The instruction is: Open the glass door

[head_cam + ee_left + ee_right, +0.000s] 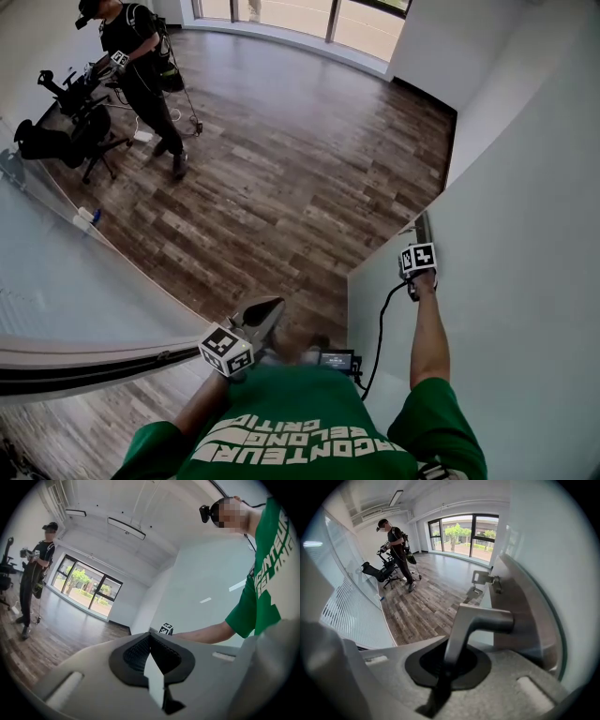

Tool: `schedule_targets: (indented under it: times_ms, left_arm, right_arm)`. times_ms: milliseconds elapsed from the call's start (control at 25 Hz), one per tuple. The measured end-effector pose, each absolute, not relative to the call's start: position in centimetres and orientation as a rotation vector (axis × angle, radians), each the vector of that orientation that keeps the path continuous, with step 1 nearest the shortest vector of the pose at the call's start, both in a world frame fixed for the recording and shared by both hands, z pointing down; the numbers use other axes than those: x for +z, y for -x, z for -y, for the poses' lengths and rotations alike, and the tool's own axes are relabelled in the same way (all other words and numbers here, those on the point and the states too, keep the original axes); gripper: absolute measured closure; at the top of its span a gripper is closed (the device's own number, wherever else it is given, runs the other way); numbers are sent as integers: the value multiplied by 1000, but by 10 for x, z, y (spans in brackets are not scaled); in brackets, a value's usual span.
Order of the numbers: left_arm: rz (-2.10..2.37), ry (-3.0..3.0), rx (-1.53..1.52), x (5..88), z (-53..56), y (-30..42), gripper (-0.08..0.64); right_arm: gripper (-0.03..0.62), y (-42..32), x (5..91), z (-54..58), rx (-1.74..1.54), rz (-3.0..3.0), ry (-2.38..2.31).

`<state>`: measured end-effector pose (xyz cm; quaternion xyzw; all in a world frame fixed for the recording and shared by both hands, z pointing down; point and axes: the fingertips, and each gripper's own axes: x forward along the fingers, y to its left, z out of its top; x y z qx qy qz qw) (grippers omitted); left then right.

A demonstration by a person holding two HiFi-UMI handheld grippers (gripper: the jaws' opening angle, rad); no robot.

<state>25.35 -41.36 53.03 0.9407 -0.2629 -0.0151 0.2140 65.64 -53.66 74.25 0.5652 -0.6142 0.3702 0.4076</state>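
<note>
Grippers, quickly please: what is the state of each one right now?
Left gripper: closed, holding nothing.
Right gripper: closed on the metal door handle.

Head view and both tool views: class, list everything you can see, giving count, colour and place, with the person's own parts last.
door: one, pale glass, right
handle: one, grey metal, on door
floor: one, brown wood, middle
windows: one row, dark frames, far wall
lights: two, white, ceiling
chair: one, black, far left
bystander: one, black clothes, by chair
strip: one, white, in left tool
shirt: one, green, bottom
left tool: one, grey, shut on strip
right tool: one, grey, shut on handle
</note>
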Motion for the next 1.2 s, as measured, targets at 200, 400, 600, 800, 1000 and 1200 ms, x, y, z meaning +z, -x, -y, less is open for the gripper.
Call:
schedule_targets:
  times_ms: [200, 400, 600, 800, 1000, 1200]
  left_arm:
    - [687, -2622, -29, 532, 421, -284, 543]
    - [658, -2641, -10, 531, 427, -307, 543]
    - [627, -2658, 8, 527, 432, -327, 543]
    - [604, -2659, 19, 529, 432, -341, 543]
    - [593, -2658, 20, 531, 432, -352, 543]
    - [582, -2656, 19, 533, 429, -368, 543]
  right_arm:
    - [598, -691, 747, 534, 954, 1519, -1463]
    - [598, -724, 747, 531, 974, 1488, -1501]
    - [598, -755, 745, 527, 999, 1458, -1539]
    - [598, -784, 746, 521, 1026, 1431, -1577]
    - [598, -810, 745, 512, 1044, 1405, -1613]
    - [598, -836, 747, 501, 1067, 1380, -1642]
